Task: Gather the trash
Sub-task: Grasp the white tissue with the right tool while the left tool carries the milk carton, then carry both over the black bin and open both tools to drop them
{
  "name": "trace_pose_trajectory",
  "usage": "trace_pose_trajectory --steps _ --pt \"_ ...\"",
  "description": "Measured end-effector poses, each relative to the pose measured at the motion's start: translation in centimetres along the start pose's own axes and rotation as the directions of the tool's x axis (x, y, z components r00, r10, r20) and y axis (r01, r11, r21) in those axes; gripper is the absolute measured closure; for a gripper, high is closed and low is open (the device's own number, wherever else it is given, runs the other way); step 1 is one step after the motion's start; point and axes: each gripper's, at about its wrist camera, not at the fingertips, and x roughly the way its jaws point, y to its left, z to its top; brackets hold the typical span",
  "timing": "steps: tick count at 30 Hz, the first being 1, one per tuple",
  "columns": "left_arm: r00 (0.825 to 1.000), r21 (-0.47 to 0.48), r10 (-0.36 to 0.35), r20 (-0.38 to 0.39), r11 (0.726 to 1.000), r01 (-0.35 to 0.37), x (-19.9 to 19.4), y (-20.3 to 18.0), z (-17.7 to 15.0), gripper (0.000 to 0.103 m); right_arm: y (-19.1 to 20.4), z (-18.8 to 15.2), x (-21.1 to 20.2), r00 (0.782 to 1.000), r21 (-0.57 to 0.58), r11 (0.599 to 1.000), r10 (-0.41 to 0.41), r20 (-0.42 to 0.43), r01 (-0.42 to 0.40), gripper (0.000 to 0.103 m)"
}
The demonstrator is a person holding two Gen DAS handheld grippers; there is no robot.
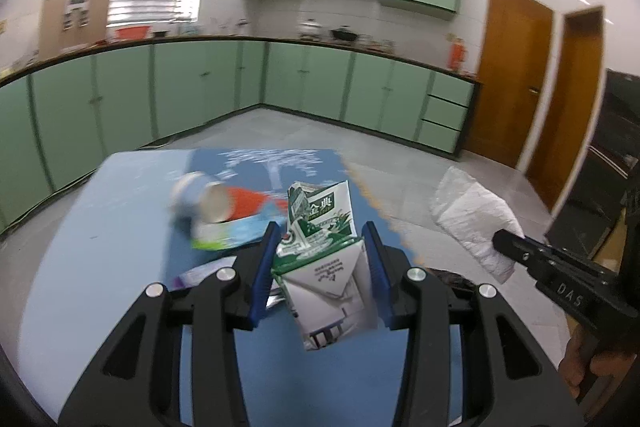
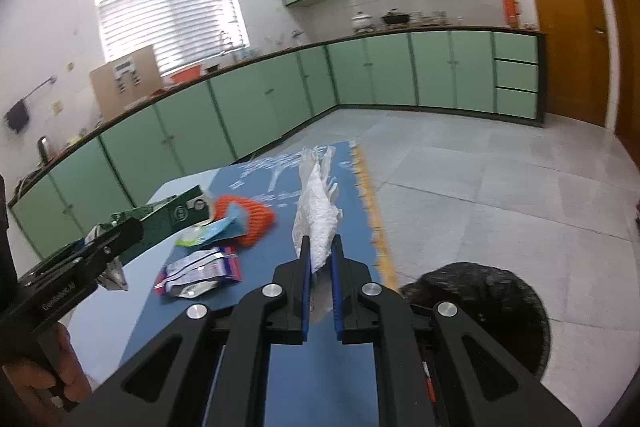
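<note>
One milk carton (image 1: 320,247) sits clamped between the blue pads of the left gripper (image 1: 320,239), jaws partly apart around it, lifted above the table (image 1: 80,227). One white paper towel (image 2: 318,223) is pinched in the nearly closed right gripper (image 2: 320,247). Left on the blue mat (image 2: 344,195): one paper cup (image 1: 204,201), one orange knit hat (image 2: 252,217), one foil wrapper (image 2: 200,269). A black bin (image 2: 492,311) stands just beside the table's right edge, open tiled floor beyond, green cabinets (image 1: 200,83) along the walls

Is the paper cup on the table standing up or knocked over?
Knocked over. The paper cup lies on its side on the blue table, its open mouth facing the left wrist camera.
</note>
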Motion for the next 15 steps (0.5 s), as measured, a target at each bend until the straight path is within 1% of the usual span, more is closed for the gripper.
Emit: trace_pose_trajectory --steps 3,7,10,15 --pt "0.999 0.034 -0.054 -0.001 0.998 0.054 1.1 -2.9 0.1 0.063 -1.8 0.1 -0.9 0.999 0.025 0.999 -0.04 0.019 0.039 0.094" --pt "0.992 0.08 -0.123 -0.008 0.989 0.123 2.6 -6.9 0.1 0.063 -5.3 0.0 -2.2 0.994 0.071 0.993 -0.099 0.036 0.096 0.094" --pt "0.987 0.098 -0.16 -0.022 0.982 0.161 3.5 -8.7 -0.1 0.063 -7.2 -0.4 -2.9 0.991 0.098 0.987 -0.131 0.038 0.127 0.094" --pt "0.98 0.122 -0.196 -0.045 0.972 0.2 4.7 -11.7 -0.9 0.063 -10.0 -1.0 -3.8 0.984 0.139 0.976 -0.176 0.038 0.169 0.094"
